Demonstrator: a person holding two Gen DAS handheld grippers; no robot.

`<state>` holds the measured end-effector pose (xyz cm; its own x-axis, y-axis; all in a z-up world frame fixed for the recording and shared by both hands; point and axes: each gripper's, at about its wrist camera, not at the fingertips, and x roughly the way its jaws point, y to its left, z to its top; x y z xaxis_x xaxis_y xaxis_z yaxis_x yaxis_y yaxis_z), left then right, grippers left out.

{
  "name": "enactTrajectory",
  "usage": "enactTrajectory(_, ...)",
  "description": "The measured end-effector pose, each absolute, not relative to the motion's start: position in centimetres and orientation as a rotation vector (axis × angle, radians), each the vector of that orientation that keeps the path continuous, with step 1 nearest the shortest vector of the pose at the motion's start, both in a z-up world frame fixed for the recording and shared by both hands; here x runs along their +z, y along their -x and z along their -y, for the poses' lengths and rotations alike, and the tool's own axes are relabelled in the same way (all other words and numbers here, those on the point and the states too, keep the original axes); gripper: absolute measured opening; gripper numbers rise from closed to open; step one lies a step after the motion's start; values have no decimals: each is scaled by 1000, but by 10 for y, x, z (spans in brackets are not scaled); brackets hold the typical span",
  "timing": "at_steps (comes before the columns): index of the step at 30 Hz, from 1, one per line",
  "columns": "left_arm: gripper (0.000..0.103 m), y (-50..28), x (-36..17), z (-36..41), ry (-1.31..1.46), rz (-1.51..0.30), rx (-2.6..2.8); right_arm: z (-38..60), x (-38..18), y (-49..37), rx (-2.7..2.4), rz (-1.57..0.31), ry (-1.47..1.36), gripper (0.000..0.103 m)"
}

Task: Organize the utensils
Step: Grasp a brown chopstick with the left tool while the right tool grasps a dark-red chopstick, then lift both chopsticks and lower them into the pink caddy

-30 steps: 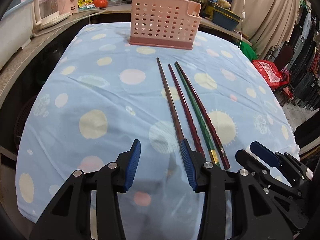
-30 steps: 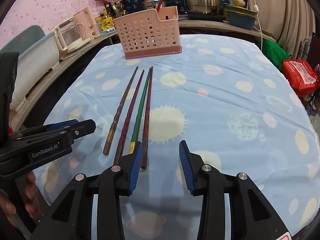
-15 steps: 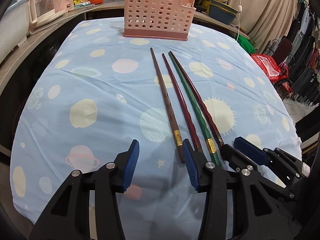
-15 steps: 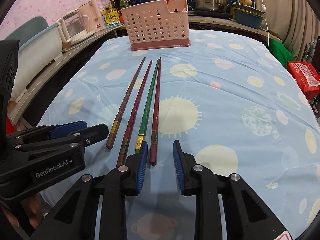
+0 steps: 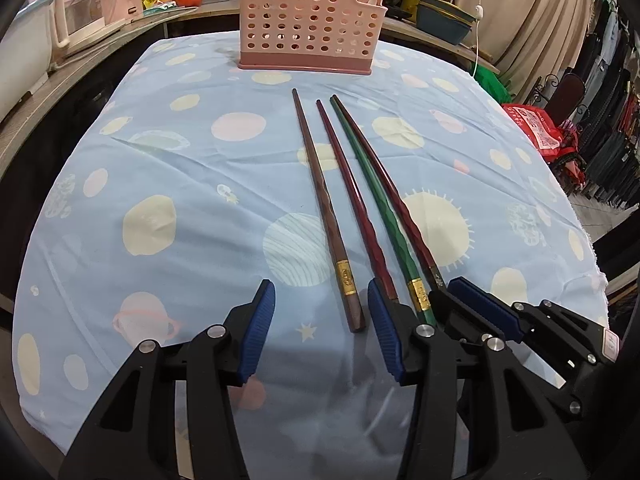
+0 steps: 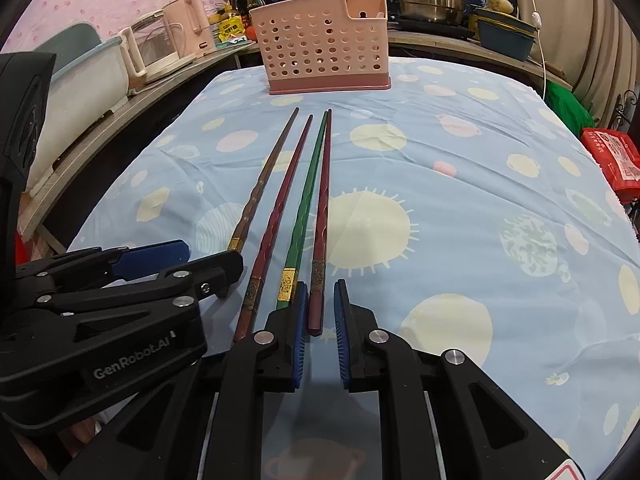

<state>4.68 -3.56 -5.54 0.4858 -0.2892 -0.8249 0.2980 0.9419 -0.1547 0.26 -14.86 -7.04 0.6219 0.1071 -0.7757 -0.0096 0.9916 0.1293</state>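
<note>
Blue ribbed pads line both tongs. The right gripper (image 6: 321, 320) is closing, its pads now narrowly apart with the butt of the rightmost dark red chopstick (image 6: 322, 208) lying between them; in the right wrist view a thin gap still shows on either side, so the pads do not yet press it. The left gripper (image 5: 321, 316) is spread about halfway, over the butt end of the brown chopstick (image 5: 324, 208), which lies nearer its right pad without touching it. Between these two, a red chopstick (image 5: 352, 196) and a green chopstick (image 5: 380, 200) lie side by side, all four fanning away from the tongs across a pale blue tablecloth (image 5: 160, 184) printed with planets. Beyond their tips, well ahead of both tongs, stands a pink perforated utensil basket (image 5: 308, 24), upright near the table's far edge.
</note>
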Motion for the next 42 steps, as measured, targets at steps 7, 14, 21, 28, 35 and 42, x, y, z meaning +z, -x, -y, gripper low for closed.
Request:
enactTrajectory(7, 43, -47, -57, 39, -18, -984, -347, 149, -71, -3, 65, -898, -117, 10)
enactTrajectory(14, 22, -50, -57, 37, -11, -987, -348, 150, -71, -2, 66, -900, -125, 8)
enactTrajectory(21, 8, -49, -56, 38, 0, -1000, -373, 152, -70, -1, 69, -904, -137, 7)
enactTrajectory(28, 8, -45, -48, 33, 28, -1002, -391, 160, -62, 4, 70, -888, -168, 7)
enactTrajectory(35, 8, -40, -28, 28, 48, -967, -395, 170, -39, 10, 66, -834, -202, 7)
enactTrajectory(42, 8, -38, -1, 18, 79, -913, -394, 178, -5, 15, 66, -749, -230, 7)
